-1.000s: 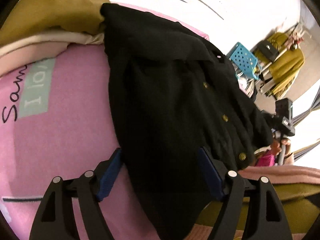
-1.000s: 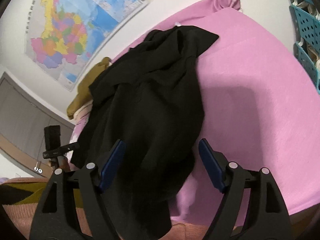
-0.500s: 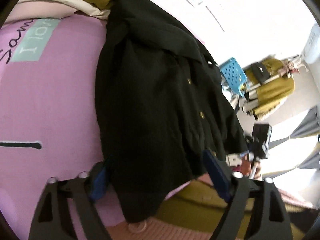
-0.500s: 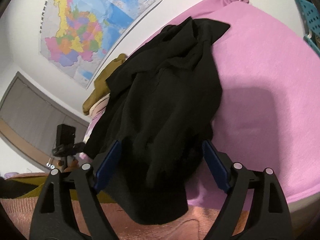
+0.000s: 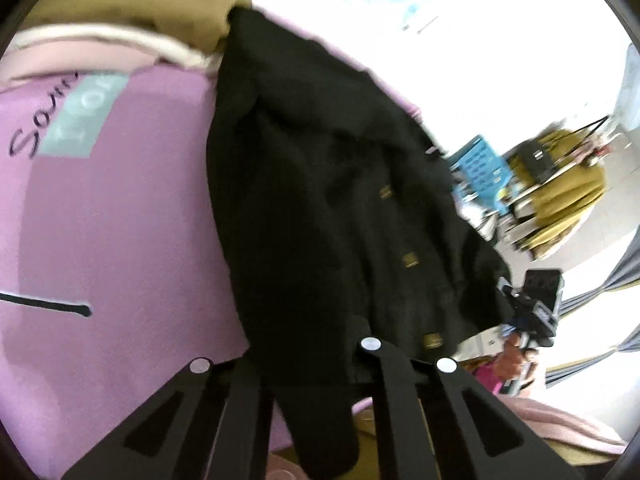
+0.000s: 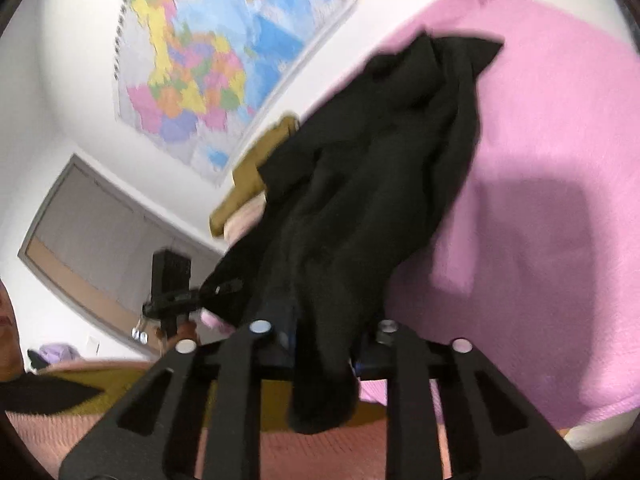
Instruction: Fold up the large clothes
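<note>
A black coat (image 5: 320, 208) with gold buttons (image 5: 410, 260) lies lengthwise on the pink bedspread (image 5: 120, 240), its near hem hanging over the bed's edge. My left gripper (image 5: 308, 364) is shut on that hem at one corner. In the right wrist view the same coat (image 6: 380, 184) lies rumpled across the bedspread (image 6: 560, 160). My right gripper (image 6: 324, 344) has its jaws closing on a bunched fold of the hem, and the fabric fills the gap between the blue pads. A hand carries the other gripper at the far right of the left wrist view.
A mustard garment over cream and pink folded cloth (image 5: 140, 4) sits at the bed's far end. A blue crate (image 5: 480, 168) and a rack of mustard clothes (image 5: 568, 196) stand beyond the bed. A map (image 6: 208, 64) hangs on the wall.
Both grippers went from wide open around the coat's hem to clamped on it. The hem is now bunched between each pair of fingers, and both views have tilted.
</note>
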Tool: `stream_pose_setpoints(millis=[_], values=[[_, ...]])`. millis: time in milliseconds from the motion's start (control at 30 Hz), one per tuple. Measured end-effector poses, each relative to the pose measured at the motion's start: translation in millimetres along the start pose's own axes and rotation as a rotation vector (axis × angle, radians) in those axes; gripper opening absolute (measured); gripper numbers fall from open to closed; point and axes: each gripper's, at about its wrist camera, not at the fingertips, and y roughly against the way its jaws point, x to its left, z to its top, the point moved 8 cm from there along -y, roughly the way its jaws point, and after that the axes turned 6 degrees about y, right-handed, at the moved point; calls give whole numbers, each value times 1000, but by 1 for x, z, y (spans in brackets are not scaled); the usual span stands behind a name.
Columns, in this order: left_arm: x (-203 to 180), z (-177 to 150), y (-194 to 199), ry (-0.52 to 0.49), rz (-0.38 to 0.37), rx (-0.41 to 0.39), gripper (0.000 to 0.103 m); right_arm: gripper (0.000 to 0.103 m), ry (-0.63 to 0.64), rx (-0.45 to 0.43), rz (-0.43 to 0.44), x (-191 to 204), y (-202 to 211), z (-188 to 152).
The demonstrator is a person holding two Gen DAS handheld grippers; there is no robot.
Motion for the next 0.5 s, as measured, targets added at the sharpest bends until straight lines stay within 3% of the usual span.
stream_pose_setpoints(millis=[100, 233, 300, 433, 500], values=[[-7, 8, 33, -7, -39, -48, 4, 11, 74, -109, -7, 28, 35, 19], [-18, 11, 74, -55, -44, -111, 4, 10, 165, -131, 1, 56, 52, 22], [-15, 7, 79, -69, -23, -110, 4, 11, 136, -89, 6, 50, 46, 14], [16, -5, 60, -16, 7, -17, 4, 17, 13, 36, -40, 5, 22, -18], [25, -8, 53, 8, 14, -3, 4, 30, -35, 93, -34, -9, 13, -37]])
